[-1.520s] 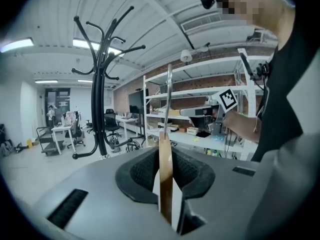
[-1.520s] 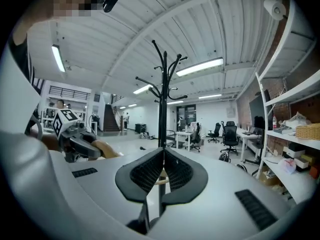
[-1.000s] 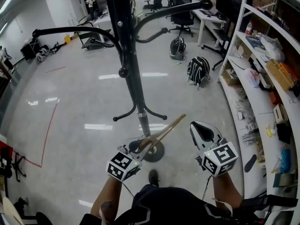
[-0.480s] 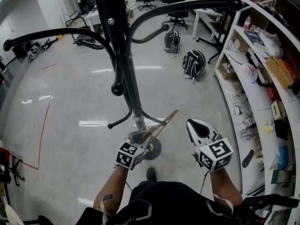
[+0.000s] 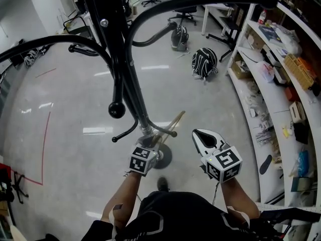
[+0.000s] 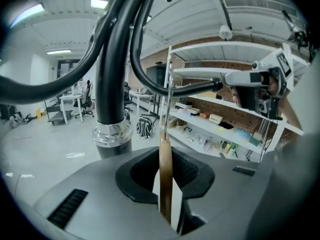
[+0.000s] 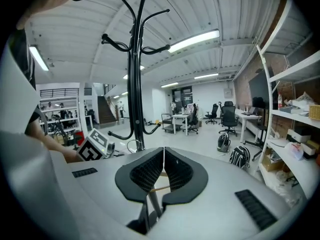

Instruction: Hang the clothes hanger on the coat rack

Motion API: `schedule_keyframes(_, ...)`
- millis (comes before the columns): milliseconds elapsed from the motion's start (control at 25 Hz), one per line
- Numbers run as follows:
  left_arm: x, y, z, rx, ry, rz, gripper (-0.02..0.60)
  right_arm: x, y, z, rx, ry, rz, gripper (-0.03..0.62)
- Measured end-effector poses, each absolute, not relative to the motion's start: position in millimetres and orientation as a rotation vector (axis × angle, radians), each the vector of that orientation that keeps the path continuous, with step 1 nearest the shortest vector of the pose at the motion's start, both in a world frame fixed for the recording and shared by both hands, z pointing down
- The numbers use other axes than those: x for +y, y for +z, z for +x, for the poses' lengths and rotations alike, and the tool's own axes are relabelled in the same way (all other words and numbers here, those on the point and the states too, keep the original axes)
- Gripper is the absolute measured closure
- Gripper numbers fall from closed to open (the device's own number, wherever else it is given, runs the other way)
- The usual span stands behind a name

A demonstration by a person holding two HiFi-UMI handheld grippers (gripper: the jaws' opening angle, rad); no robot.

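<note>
The black coat rack (image 5: 131, 92) rises just ahead of me, its curved arms (image 5: 165, 9) spreading overhead. My left gripper (image 5: 157, 144) is shut on a wooden clothes hanger (image 5: 172, 125) low by the rack's pole. In the left gripper view the hanger (image 6: 166, 184) stands edge-on between the pads, its metal hook (image 6: 165, 101) pointing up beside the pole (image 6: 112, 84). My right gripper (image 5: 197, 133) hovers to the right of the hanger, shut, and holds nothing. In the right gripper view its pads meet (image 7: 163, 156), with the rack (image 7: 135, 84) ahead to the left.
The rack's round base (image 5: 165, 158) sits on the shiny floor below my left hand. White shelves (image 5: 271, 92) full of small items curve along the right. A striped backpack (image 5: 203, 63) lies on the floor ahead. Office chairs and desks stand far back.
Both grippers have sunk and drawn closer to the rack's pole. The hanger stays in the left gripper. The rack's arms now loom larger overhead.
</note>
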State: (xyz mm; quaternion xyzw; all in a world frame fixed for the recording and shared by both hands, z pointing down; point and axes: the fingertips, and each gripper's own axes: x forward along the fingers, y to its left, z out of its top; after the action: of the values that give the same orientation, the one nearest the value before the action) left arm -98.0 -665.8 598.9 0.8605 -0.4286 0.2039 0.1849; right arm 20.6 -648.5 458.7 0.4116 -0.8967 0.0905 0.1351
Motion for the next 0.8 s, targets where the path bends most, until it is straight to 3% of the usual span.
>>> schedule_keyframes(800,-683,612,-93,-1.282,0.624,2.371,0.529,-652,485,28,-2.549,0.330,1.210,0.585)
